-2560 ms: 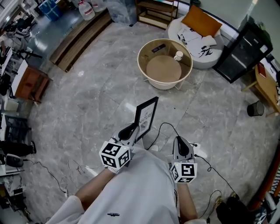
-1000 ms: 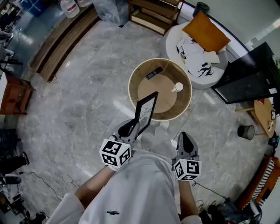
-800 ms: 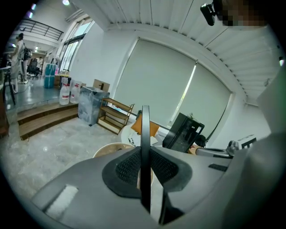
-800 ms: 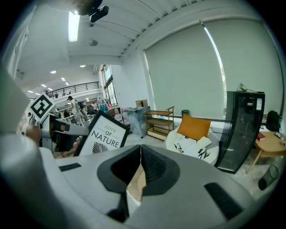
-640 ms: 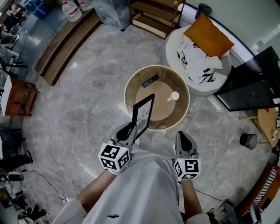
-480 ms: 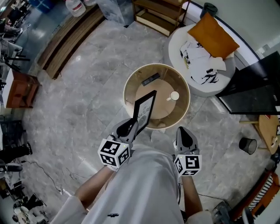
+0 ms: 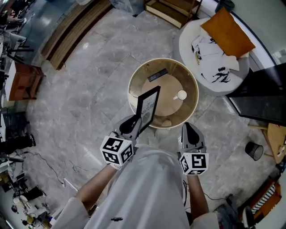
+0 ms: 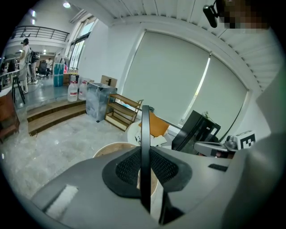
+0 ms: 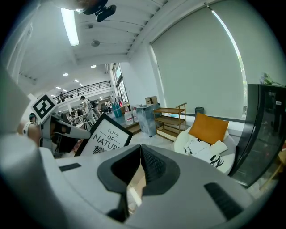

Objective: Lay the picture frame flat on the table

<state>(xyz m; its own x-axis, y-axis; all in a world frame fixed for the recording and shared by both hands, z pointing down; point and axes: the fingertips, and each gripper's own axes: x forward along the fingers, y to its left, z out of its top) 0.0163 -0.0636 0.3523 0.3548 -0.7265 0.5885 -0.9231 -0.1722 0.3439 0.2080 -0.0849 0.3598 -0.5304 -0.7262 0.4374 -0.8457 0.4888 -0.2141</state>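
Observation:
A black picture frame (image 7: 148,106) with "Love of Nature" print stands upright in my left gripper (image 7: 136,123), which is shut on its lower edge. It hangs over the near left part of the round wooden table (image 7: 131,87). In the left gripper view the frame (image 8: 145,134) shows edge-on between the pads, with the table (image 8: 111,149) beyond. My right gripper (image 7: 187,128) is shut on nothing, just off the table's near right rim. The right gripper view shows the frame (image 9: 105,133) at left, held by the left gripper (image 9: 60,129).
A black remote (image 7: 157,74) and a white cup (image 7: 181,95) lie on the table's inner surface. A white round seat (image 7: 214,62) with an orange cushion (image 7: 229,32) is at back right, beside a black cabinet (image 7: 263,96). A wooden shelf (image 7: 172,6) is behind.
I have come closer to the round table, which was well ahead 2.6 s ago. The frame, still upright in the left gripper, now hangs over the table's near side. The right gripper stays shut.

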